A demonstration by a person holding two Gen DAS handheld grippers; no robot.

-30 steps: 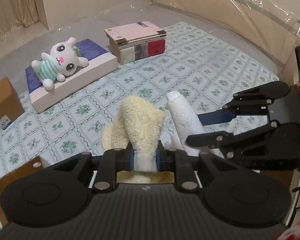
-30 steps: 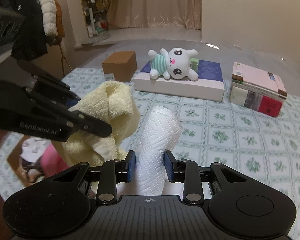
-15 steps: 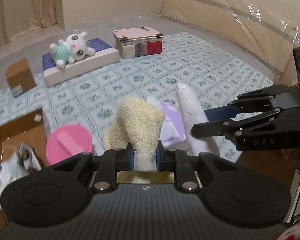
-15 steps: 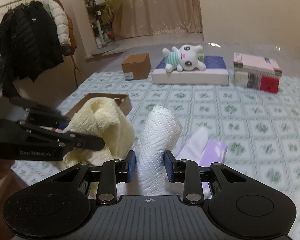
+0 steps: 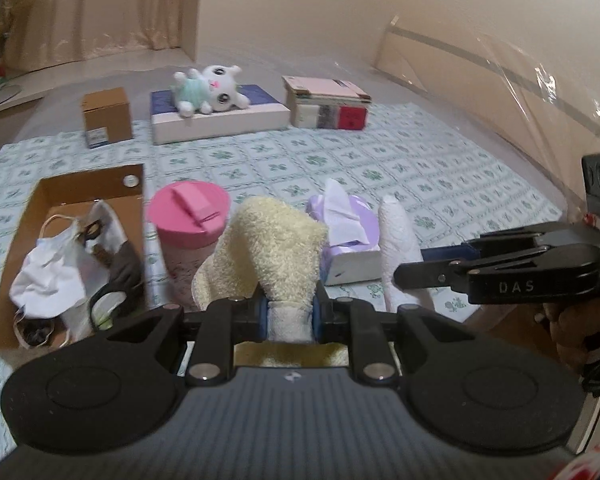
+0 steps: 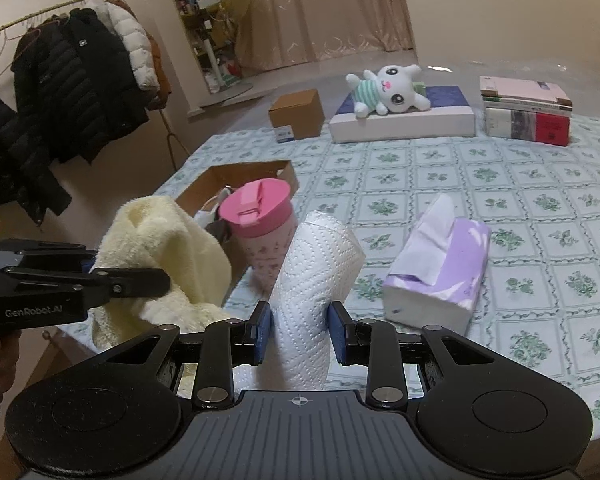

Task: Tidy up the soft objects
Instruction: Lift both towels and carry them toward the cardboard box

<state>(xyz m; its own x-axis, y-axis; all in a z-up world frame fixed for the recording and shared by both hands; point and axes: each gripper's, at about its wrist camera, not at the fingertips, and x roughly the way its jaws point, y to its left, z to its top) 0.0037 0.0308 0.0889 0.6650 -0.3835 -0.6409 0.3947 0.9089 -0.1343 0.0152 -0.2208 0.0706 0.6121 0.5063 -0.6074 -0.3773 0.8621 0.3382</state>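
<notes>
left tongs (image 5: 289, 316) clamped on a folded yellow towel (image 5: 276, 248), pads pressed into its narrow end, the rest standing up ahead of them. right tongs (image 6: 300, 332) closed on a white paper towel (image 6: 316, 272), likewise upright between the blue pads. both held side by side above the near edge of the surface (image 6: 500, 184) with its green-patterned cloth. just beyond, a pink-lidded cup (image 6: 258, 216) upright beside a purple tissue pack (image 6: 444, 268) lying flat, one tissue poking out. left of the cup, an open cardboard box (image 5: 80, 188) filled with crumpled white and brown cloth. at the far end, a plush bunny (image 6: 388, 92) lying on a flat box (image 6: 404, 120), flanked by a small brown carton (image 6: 296, 114) and a stack of books (image 6: 526, 110).
</notes>
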